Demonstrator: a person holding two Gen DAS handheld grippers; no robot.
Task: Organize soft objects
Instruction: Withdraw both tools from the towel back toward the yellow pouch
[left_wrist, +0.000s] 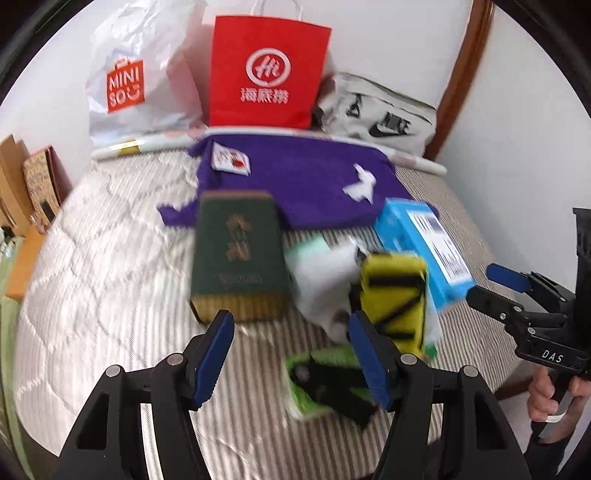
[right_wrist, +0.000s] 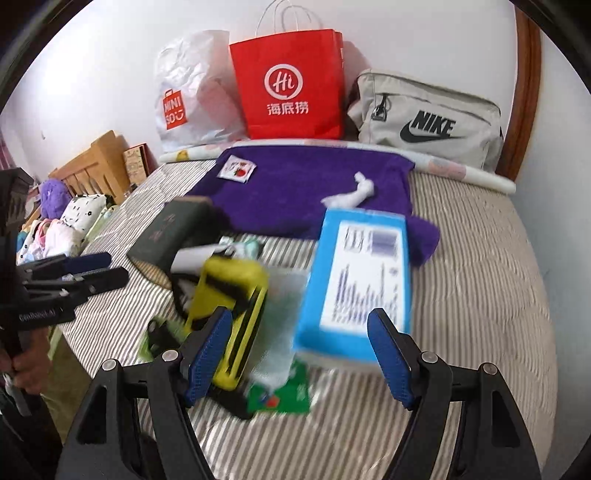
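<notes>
Now both hand-held grippers, left (left_wrist: 291, 354) and right (right_wrist: 301, 354), hang open and empty above the bed (right_wrist: 480, 258).

Pretty plain room: white walls (right_wrist: 92, 74), soft even daylight. A bed (right_wrist: 480, 258) with a grey striped quilted cover fills most of it, with a curved brown wooden headboard (right_wrist: 526, 92) at one corner and light wooden furniture (right_wrist: 96, 162) along the side.
</notes>
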